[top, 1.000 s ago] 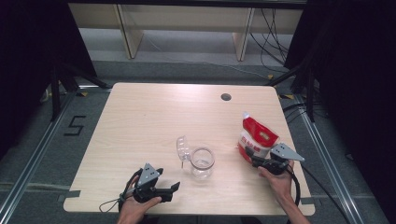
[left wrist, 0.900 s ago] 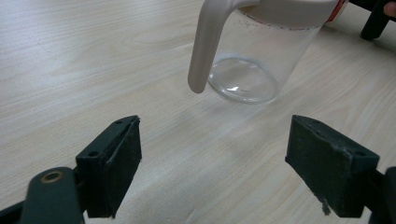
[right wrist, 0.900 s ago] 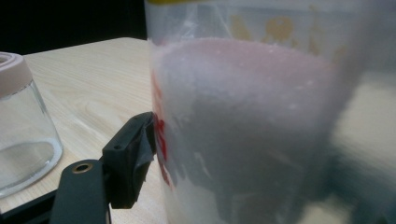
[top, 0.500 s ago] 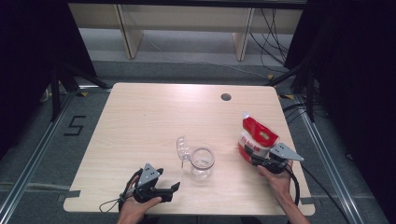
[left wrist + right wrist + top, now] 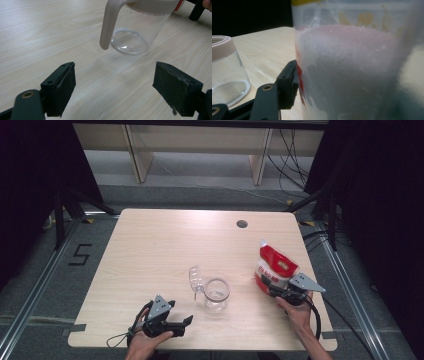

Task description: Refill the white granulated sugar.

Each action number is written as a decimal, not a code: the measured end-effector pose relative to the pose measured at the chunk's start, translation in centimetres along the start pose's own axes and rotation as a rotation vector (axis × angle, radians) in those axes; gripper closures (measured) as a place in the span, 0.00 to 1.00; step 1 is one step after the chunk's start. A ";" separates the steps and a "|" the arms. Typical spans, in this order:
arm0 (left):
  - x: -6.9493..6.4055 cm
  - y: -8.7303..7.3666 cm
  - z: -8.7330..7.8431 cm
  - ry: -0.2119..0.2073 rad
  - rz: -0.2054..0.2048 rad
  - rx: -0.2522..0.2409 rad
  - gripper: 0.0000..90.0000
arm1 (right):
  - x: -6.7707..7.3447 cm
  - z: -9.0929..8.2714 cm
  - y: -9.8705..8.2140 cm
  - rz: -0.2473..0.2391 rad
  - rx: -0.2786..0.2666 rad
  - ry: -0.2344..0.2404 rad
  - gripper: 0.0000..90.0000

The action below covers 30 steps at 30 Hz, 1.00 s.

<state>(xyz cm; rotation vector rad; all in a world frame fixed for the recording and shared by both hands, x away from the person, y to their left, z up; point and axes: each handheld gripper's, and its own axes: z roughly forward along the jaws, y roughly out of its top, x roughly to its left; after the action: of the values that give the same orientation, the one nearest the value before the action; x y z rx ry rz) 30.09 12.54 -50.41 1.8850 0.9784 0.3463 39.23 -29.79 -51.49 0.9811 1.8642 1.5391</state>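
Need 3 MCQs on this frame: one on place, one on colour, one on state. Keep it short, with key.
1. Where is the clear glass jar with the pale rim on the light wooden table?
A. far left corner
B. near edge, between the two grippers
C. over the round hole

2. Main colours of the plastic bag of white powder?
A. red and white
B. blue and green
C. all black

3. State of the left gripper?
A. shut on the jar
B. shut on nothing
C. open

Answers:
1 B: the high view shows it between the left gripper and the right gripper.
2 A: red top, white lower part.
3 C: the left gripper view shows its jaws apart over bare table.
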 end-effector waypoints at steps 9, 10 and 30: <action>-0.1 0.0 0.1 -0.007 -0.015 -0.001 0.20 | -0.2 0.3 0.0 -0.001 -0.020 0.020 0.45; -0.2 0.0 0.1 -0.009 -0.021 -0.007 0.20 | -0.2 0.3 0.0 -0.003 -0.020 0.018 0.46; -0.2 0.0 -0.1 -0.013 -0.017 0.001 0.21 | 1.3 0.2 1.1 -0.004 0.040 0.014 0.52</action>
<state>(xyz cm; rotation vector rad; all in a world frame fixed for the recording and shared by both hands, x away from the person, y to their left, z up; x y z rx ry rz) 29.89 12.43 -50.27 1.8765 0.9852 0.3230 38.81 -28.50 -50.42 0.9853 1.9125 1.5157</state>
